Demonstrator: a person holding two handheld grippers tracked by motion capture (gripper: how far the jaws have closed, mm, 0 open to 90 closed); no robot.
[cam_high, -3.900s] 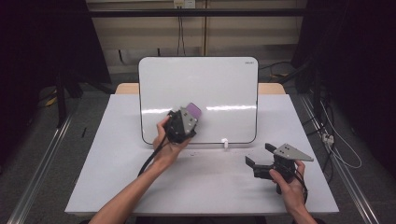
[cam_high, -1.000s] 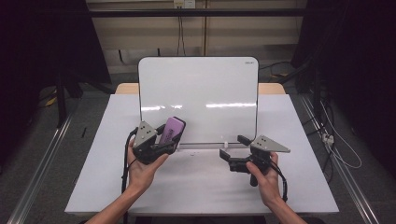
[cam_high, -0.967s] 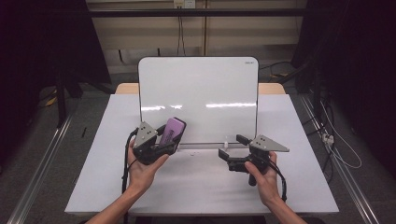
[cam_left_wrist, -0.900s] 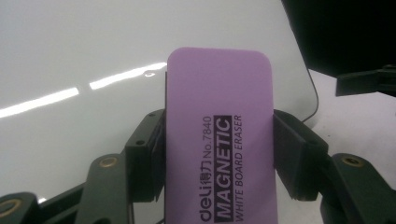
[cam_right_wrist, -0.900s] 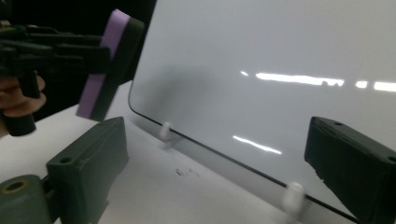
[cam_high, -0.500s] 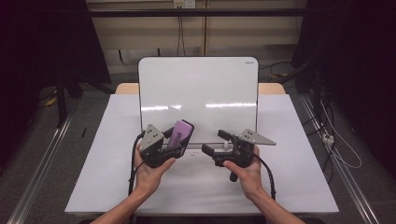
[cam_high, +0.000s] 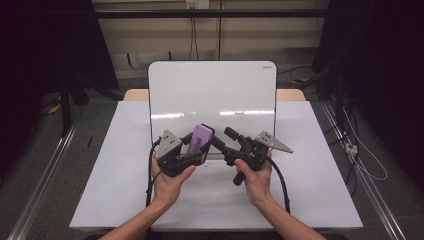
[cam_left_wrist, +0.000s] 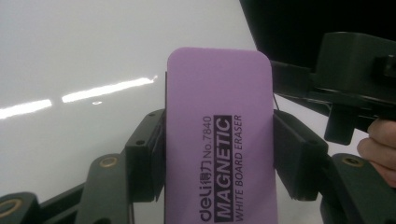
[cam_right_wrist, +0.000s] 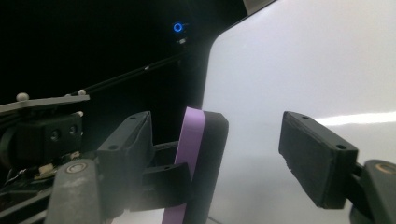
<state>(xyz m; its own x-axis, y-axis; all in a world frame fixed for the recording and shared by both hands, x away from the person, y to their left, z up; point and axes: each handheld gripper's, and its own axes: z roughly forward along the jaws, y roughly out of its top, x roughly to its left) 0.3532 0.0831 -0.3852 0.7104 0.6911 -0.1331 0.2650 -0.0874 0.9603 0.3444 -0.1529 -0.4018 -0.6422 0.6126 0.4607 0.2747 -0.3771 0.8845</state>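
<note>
While clamped, smooth purple eraser (cam_left_wrist: 219, 140), rounded corners

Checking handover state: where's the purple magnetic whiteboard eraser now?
High view, centre: the purple magnetic whiteboard eraser is clamped in the left gripper, at the whiteboard's lower edge, between the right gripper's open jaws.

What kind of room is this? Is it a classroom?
Probably not a classroom; it looks more like a lab or recording room. A white table stands between dark curtains, cables trail over the floor, and a whiteboard lies on the table.
</note>
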